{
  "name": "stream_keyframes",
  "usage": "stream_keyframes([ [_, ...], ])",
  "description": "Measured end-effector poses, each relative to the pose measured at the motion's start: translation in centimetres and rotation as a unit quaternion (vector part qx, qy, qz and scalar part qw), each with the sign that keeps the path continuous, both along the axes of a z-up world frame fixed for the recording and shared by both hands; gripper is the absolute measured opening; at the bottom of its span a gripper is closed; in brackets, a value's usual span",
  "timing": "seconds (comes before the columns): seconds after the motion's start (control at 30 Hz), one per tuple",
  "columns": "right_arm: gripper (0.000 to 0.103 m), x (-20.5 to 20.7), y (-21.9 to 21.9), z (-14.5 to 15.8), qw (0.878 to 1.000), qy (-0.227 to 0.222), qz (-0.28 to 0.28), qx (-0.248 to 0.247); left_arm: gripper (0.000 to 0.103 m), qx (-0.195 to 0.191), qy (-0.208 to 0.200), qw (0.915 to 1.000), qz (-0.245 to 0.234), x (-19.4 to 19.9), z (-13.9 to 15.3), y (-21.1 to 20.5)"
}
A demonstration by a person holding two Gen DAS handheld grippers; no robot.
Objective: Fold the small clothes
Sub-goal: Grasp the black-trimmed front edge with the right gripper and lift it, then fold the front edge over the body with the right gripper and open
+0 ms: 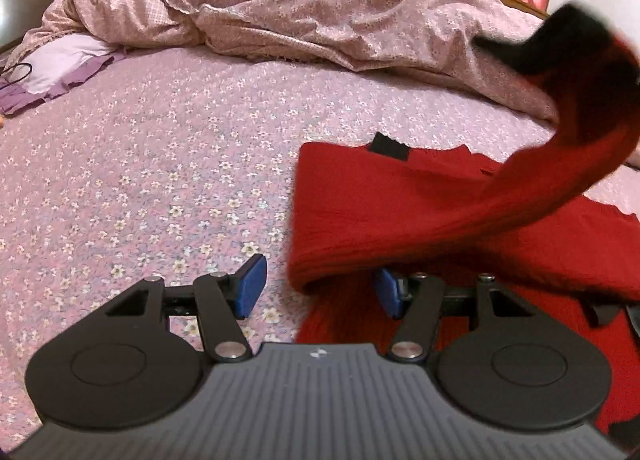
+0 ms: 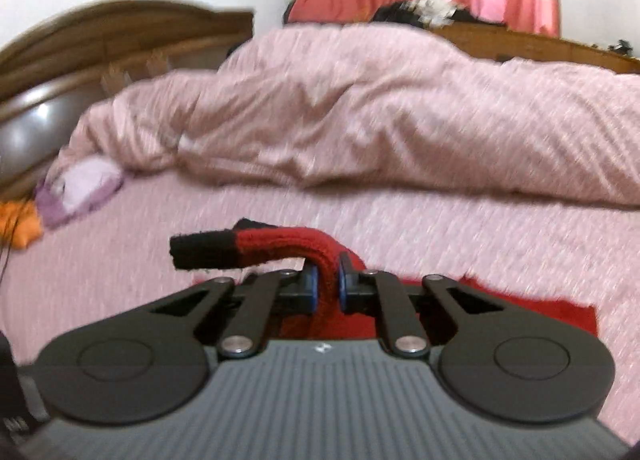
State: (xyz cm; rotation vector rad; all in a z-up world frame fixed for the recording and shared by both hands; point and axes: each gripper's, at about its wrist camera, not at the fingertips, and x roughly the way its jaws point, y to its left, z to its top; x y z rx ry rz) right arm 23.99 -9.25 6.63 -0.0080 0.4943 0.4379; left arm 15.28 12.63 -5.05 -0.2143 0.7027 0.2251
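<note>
Your right tool (image 2: 329,287) is clamped on the sweater's (image 1: 420,203) red sleeve (image 2: 288,246), whose black cuff (image 2: 200,252) sticks out to the left. Your left tool (image 1: 320,286) stands wide, nothing pinched, with the sweater's folded edge over its right finger. The sweater lies on the floral bed (image 1: 140,179). Beyond it, a rumpled pink duvet (image 1: 300,3) is heaped.

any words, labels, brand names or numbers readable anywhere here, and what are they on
No readable text in either view.
Left gripper: a small pale mark on its grey body, too small to read.
Right gripper: the same kind of mark, blurred.
Red sweater: a black tab at its far edge, no lettering visible.
</note>
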Motion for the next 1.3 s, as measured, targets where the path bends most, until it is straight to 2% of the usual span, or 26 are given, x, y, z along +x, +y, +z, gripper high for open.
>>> stream_keyframes([
  [0.1,0.012,0.5,-2.2,1.3,0.999,-0.019,-0.024,0.039,0.064,-0.015,0.01,0.9998,-0.001,0.5,-0.9,-0.2],
  [0.17,0.012,1.0,-3.7,1.7,0.997,-0.028,-0.043,0.055,0.064,-0.009,0.02,0.9998,0.001,0.7,-1.5,-0.4],
  [0.3,0.012,2.1,-7.1,1.0,0.993,-0.015,-0.089,0.073,0.065,-0.006,0.018,0.9998,-0.001,0.6,-2.4,-0.5],
  [0.53,0.012,2.7,-10.4,-5.4,0.988,0.05,-0.13,0.073,0.066,0.0,0.021,0.9997,-0.008,0.6,-2.6,-0.6],
  [0.67,0.014,2.0,-12.1,-9.1,0.979,0.1,-0.149,0.102,0.066,0.002,0.025,0.9997,-0.009,0.5,-2.4,-0.4],
  [0.73,0.015,1.6,-12.9,-10.2,0.974,0.117,-0.156,0.118,0.066,0.003,0.027,0.9996,-0.01,0.5,-2.3,-0.4],
  [0.83,0.017,1.2,-13.6,-11.4,0.97,0.137,-0.165,0.118,0.066,0.004,0.033,0.9994,-0.01,0.5,-2.1,-0.5],
  [1.07,0.031,0.5,-15.6,-11.3,0.969,0.125,-0.179,0.113,0.066,0.012,0.025,0.9993,-0.024,-0.8,-0.2,-0.8],
  [1.3,0.033,0.6,-18.0,-10.6,0.971,0.114,-0.181,0.108,0.066,0.018,0.003,0.9986,-0.049,-0.2,2.8,-1.4],
])
